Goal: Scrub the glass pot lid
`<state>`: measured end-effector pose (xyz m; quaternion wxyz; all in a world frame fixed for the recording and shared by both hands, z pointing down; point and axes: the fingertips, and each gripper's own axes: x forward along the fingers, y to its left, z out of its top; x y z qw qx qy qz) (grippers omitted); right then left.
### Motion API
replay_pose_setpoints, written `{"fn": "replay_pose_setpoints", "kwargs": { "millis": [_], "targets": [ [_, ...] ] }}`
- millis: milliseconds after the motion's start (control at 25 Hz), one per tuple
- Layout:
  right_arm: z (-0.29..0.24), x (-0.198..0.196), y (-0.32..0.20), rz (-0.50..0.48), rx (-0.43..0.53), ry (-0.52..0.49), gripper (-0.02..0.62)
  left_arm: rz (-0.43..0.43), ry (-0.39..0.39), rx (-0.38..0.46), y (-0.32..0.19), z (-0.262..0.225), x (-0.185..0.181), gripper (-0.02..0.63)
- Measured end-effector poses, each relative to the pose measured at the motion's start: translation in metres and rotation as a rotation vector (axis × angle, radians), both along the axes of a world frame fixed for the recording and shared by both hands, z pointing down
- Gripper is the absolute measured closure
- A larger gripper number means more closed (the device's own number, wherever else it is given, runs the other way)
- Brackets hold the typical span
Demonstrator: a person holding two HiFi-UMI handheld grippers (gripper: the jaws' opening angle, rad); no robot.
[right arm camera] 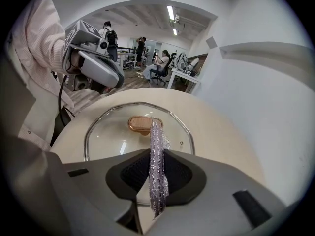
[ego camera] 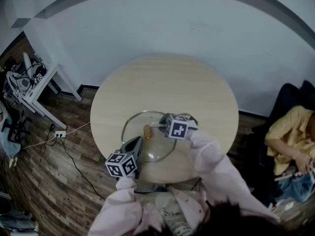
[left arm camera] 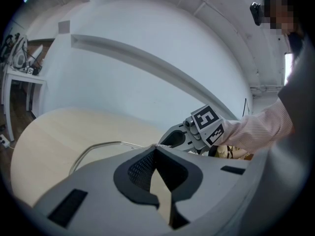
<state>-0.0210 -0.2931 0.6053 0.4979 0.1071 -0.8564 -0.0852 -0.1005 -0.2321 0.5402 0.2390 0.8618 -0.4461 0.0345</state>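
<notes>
The glass pot lid (ego camera: 156, 149) lies flat on the round wooden table (ego camera: 167, 82), its tan knob (ego camera: 146, 130) up. In the right gripper view the lid (right arm camera: 113, 132) and knob (right arm camera: 140, 124) sit just ahead of my right gripper (right arm camera: 156, 154), which is shut on a sparkly purple scrubbing cloth (right arm camera: 156, 171). The cloth's front end hangs over the lid beside the knob. My left gripper (ego camera: 135, 142) is over the lid's near-left rim with its jaws shut (left arm camera: 156, 147). I see nothing held between them. From there the lid's rim (left arm camera: 93, 150) and the right gripper (left arm camera: 178, 138) show beyond.
A white desk (ego camera: 34, 90) with gear stands on the wood floor at the left, and a power strip (ego camera: 60, 133) with cables lies beside the table. A seated person in yellow (ego camera: 290, 136) is at the right. A white wall (ego camera: 197, 28) runs behind the table.
</notes>
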Motion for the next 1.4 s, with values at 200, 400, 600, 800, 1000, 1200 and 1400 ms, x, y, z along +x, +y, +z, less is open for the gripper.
{"fn": "replay_pose_setpoints", "kwargs": {
  "millis": [200, 400, 600, 800, 1000, 1200, 1400],
  "targets": [
    [-0.001, 0.0, 0.007, 0.004, 0.006, -0.001, 0.518, 0.007, 0.0, 0.0, 0.005, -0.001, 0.003, 0.606],
    [-0.004, -0.003, 0.015, -0.005, 0.007, -0.017, 0.518, 0.01, 0.0, 0.004, 0.01, -0.002, 0.008, 0.606],
    [-0.006, -0.001, 0.024, 0.015, -0.014, 0.007, 0.518, 0.012, -0.001, 0.003, 0.017, -0.002, 0.012, 0.606],
    [-0.006, -0.001, 0.028, 0.053, -0.023, 0.014, 0.518, 0.004, 0.0, 0.007, 0.023, -0.003, 0.01, 0.606],
    [-0.009, -0.004, 0.035, 0.09, -0.043, 0.007, 0.518, -0.008, 0.004, 0.005, 0.029, -0.003, 0.008, 0.606],
    [-0.005, -0.001, 0.045, 0.128, -0.088, 0.007, 0.518, -0.014, 0.007, 0.005, 0.036, -0.001, 0.011, 0.606],
    [-0.005, -0.001, 0.05, 0.146, -0.104, 0.017, 0.517, -0.024, 0.01, 0.002, 0.04, 0.0, 0.012, 0.606]
  ]
}}
